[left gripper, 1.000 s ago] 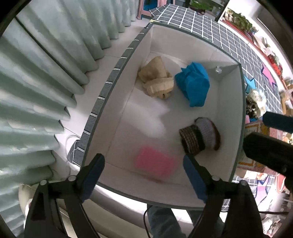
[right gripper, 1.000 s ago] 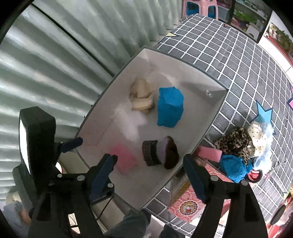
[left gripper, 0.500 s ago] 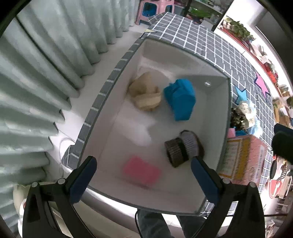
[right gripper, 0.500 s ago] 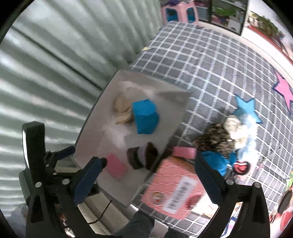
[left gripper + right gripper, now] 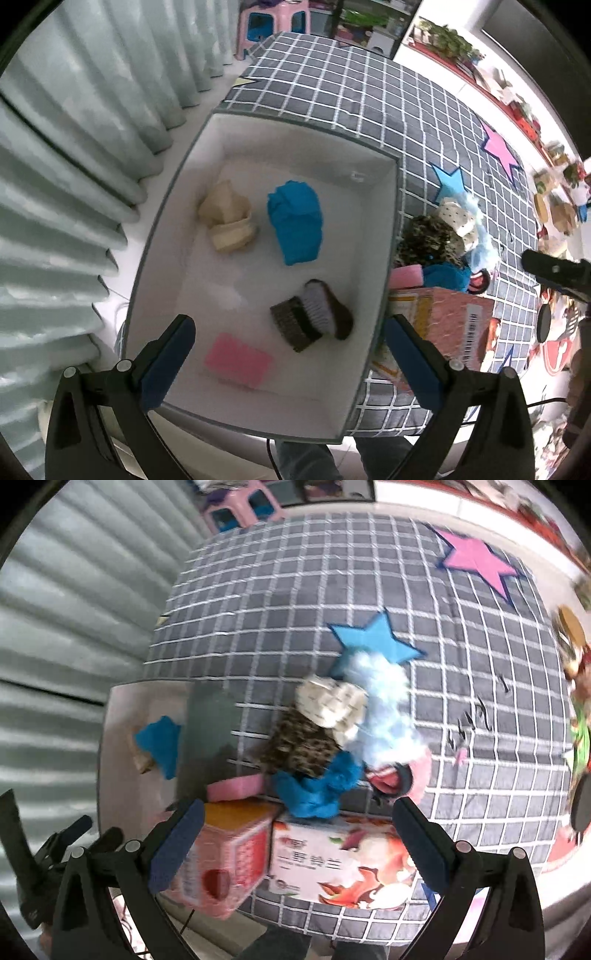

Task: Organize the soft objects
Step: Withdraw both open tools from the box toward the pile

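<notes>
A white storage box (image 5: 373, 317) holds a pink sponge (image 5: 238, 360), a brown and grey knitted piece (image 5: 312, 317), a folded blue cloth (image 5: 295, 221) and a beige cloth (image 5: 227, 221). My left gripper (image 5: 291, 354) hangs open above the box with nothing between its fingers. Beside the box lies a heap of soft things: a leopard-print cloth (image 5: 299, 744), a blue cloth (image 5: 319, 788), a dotted cream cloth (image 5: 328, 701), a pale blue fluffy piece (image 5: 388, 709) and a pink sponge (image 5: 236, 788). My right gripper (image 5: 299, 842) stands open above the heap, empty.
A pink carton (image 5: 225, 853) and a printed box (image 5: 332, 864) lie at the near edge of the grey checked cloth (image 5: 332, 572). Pleated curtains (image 5: 55, 184) hang to the left. The box (image 5: 118, 738) shows at the left of the right wrist view.
Both grippers have opened wider. The left one rose over the box. The right one swung from over the box to the right, over the heap of soft things.
</notes>
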Tool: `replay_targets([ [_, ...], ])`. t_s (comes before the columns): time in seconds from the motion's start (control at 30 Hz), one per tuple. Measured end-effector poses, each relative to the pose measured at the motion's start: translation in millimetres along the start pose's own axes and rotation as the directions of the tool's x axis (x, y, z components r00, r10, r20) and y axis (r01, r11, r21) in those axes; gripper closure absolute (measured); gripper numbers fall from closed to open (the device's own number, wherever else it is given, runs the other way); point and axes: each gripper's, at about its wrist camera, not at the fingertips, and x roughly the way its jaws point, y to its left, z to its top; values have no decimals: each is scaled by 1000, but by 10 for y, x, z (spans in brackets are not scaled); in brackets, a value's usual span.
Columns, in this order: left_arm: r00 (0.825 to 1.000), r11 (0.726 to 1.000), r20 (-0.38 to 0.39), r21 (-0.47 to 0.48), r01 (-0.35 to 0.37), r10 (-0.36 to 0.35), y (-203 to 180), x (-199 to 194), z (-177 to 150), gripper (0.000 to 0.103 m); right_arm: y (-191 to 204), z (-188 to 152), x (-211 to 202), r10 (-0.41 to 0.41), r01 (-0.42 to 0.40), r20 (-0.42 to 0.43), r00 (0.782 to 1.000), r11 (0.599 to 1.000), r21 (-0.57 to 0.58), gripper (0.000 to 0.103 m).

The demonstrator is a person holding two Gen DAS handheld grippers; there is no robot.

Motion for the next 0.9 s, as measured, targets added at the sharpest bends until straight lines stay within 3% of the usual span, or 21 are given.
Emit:
replay_targets([
  [0.23, 1000, 999, -15, 38, -2, 3, -221, -14, 68, 0, -200, -55, 403, 67, -57, -92, 993, 993, 101, 1],
  [0.6, 998, 996, -43, 77, -46, 50, -403, -26, 98, 0, -187, -13, 1105, 131, -105, -197, 972, 985, 137, 1],
  [0.63, 998, 995, -44, 82, -50, 53, -432, -32, 107, 0, -189, -11, 1142, 136, -109, -202, 970, 984, 142, 4],
  [0.7, 997, 995, -47, 90, -50, 54, -493, -35, 125, 0, -232, -25, 1213, 158, -126, -222, 962, 981, 151, 36],
  [0.73, 997, 994, -48, 96, -48, 53, -534, -37, 137, 0, -252, -31, 1239, 160, -126, -235, 959, 980, 152, 43],
  [0.8, 998, 993, -50, 109, -43, 49, -628, -32, 159, 0, -328, -61, 1257, 164, -129, -243, 956, 980, 152, 66],
  [0.9, 998, 990, -52, 135, -33, 41, -809, -14, 200, 0, -557, -92, 1183, 182, -144, -222, 958, 973, 179, 69],
])
